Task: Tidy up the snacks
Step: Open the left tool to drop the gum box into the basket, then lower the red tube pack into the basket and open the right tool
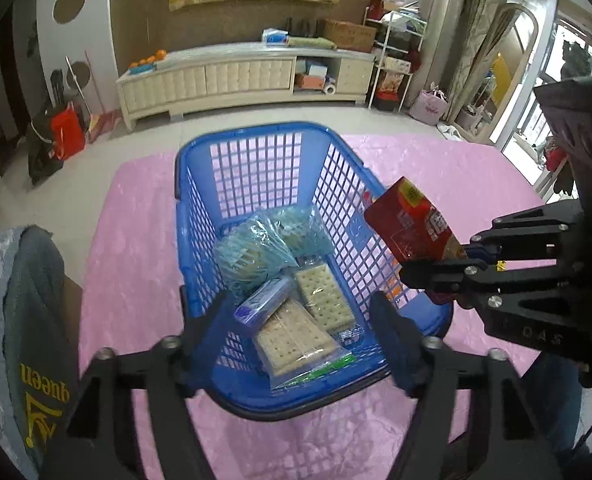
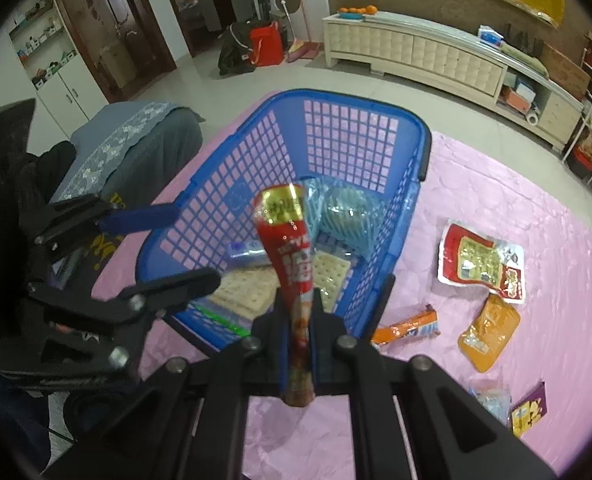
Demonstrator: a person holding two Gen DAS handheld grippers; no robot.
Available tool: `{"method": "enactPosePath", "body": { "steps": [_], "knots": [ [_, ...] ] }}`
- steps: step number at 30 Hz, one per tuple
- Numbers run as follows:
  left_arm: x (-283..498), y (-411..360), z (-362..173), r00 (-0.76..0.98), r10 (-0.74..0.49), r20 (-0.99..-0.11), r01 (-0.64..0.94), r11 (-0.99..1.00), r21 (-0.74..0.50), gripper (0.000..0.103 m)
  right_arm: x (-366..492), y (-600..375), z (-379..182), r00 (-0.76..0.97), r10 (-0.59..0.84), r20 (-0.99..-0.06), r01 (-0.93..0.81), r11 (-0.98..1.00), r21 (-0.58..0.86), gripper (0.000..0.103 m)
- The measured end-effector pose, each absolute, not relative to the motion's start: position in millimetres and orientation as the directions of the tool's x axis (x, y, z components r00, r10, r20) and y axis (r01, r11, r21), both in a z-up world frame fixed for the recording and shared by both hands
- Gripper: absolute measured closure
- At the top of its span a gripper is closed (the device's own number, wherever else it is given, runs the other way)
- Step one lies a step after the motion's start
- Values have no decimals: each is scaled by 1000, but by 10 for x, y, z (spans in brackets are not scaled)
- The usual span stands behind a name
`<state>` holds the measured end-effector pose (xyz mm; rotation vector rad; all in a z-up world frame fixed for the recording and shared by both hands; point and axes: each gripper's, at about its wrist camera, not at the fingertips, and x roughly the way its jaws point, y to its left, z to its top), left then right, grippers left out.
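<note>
A blue plastic basket (image 1: 200, 184) (image 2: 395, 120) stands on the pink cloth. Inside lie cracker packs (image 1: 292, 340) (image 2: 327, 276), a light blue bag (image 1: 252, 248) (image 2: 343, 212) and a small blue pack (image 1: 262, 304). My right gripper (image 2: 299, 304) is shut on a red snack packet (image 2: 292, 240) and holds it over the basket's near right rim; it also shows in the left wrist view (image 1: 409, 220). My left gripper (image 1: 299, 312) is open and empty, its fingers astride the basket's near rim.
On the pink cloth right of the basket lie a red-and-white pouch (image 2: 479, 260), an orange bar (image 2: 407, 326), an orange pouch (image 2: 489, 332) and a purple-yellow packet (image 2: 529, 410). A grey cloth-covered seat (image 1: 20, 320) stands at the left. A cream cabinet (image 1: 240, 76) stands beyond.
</note>
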<state>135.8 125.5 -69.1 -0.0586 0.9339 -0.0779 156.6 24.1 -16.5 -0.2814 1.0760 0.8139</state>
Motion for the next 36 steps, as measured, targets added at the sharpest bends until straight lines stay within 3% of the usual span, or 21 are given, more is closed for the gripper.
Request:
{"method": "enactPosePath", "body": {
  "steps": [11, 24, 27, 29, 31, 36],
  "knots": [
    [1223, 1473, -548, 617, -64, -785, -20, 995, -97, 33, 1481, 418, -10, 239, 460, -855, -748, 649, 140, 92],
    [1238, 1622, -694, 605, -58, -794, -39, 994, -102, 33, 1543, 668, -259, 212, 407, -888, -762, 638, 111, 92],
    [1242, 1608, -731, 599, -66, -798, -31, 994, -105, 33, 1562, 692, -296, 242, 381, -892, -756, 651, 73, 77],
    [1235, 1581, -746, 597, -64, -800, -20, 995, -94, 33, 1561, 699, -309, 274, 358, -892, -751, 660, 34, 41],
    [1198, 1548, -726, 615, -52, -786, -15, 997, -77, 33, 1559, 668, -313, 286, 355, -890, -740, 672, 31, 23],
    [1152, 1510, -689, 616, -52, -786, -16, 997, -79, 33, 1524, 514, -252, 292, 376, -879, -712, 699, 63, 21]
  ]
}}
